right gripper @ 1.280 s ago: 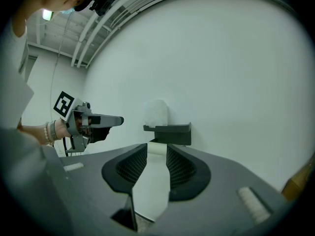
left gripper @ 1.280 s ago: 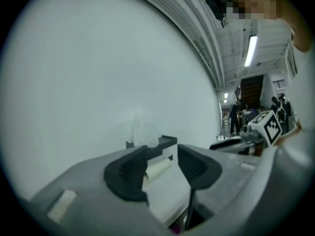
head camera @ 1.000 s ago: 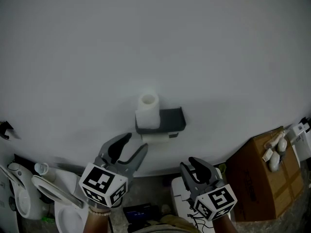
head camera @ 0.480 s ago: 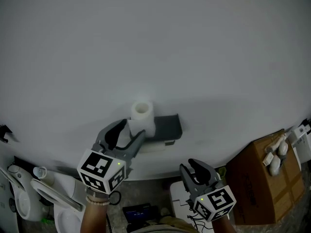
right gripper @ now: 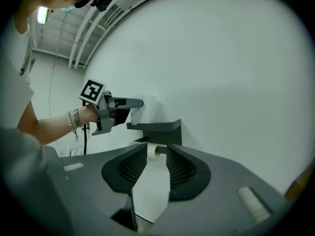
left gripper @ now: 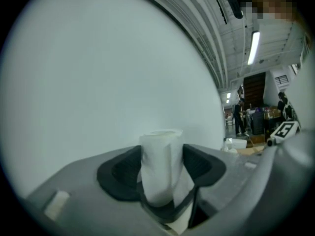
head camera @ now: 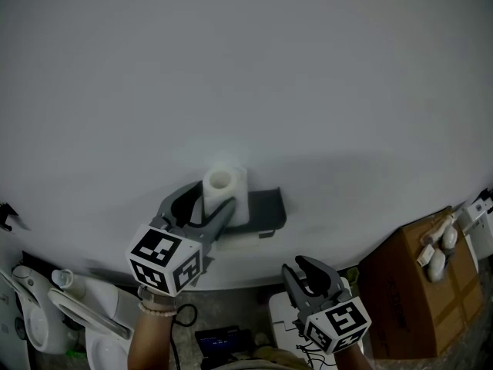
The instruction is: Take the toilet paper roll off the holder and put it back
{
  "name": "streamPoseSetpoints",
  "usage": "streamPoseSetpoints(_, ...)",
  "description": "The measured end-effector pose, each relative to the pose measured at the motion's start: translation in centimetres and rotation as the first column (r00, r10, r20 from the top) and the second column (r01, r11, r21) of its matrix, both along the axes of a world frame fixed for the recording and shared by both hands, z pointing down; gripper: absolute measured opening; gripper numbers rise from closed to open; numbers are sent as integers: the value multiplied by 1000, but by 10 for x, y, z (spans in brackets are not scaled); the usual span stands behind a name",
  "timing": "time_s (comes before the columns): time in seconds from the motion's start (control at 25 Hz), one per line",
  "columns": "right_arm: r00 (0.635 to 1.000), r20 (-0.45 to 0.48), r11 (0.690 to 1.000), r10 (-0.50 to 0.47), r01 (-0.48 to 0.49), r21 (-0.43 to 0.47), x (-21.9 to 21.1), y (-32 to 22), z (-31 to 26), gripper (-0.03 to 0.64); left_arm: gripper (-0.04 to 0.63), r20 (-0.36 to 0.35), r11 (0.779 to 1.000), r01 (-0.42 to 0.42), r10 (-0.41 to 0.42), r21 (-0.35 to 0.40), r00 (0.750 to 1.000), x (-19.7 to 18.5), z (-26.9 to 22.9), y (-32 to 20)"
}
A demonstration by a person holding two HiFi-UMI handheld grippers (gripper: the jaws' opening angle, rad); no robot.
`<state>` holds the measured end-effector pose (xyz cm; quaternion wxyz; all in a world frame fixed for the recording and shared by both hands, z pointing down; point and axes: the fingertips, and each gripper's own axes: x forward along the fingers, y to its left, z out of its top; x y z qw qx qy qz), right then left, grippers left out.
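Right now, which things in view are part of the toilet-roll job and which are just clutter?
Job:
- toilet paper roll, upright on top of the holder
- left tongs, jaws just opened wider, roll between them
- right tongs, open and empty

Lying about:
- cardboard box
- toilet

The left gripper (head camera: 209, 200) is held level, its jaws just opened wide on either side of the toilet paper roll (head camera: 223, 185), while the right gripper (head camera: 302, 268) is held lower, jaws half apart, empty.
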<state>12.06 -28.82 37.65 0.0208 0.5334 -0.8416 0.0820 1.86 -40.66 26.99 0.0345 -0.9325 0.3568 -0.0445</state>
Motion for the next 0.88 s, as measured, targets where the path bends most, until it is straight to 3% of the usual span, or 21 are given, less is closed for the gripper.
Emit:
streamPoseSetpoints(0.64,1000,-5,998,-3,4,65,-4,2,-15,110,238,3,998,-52,52,37,999,9,-10,15)
streamPoseSetpoints(0.88,999,-24,994,-40,42,98,-18,5,-33,163,238,-10,993,-92,93,68,996,10,-25,34)
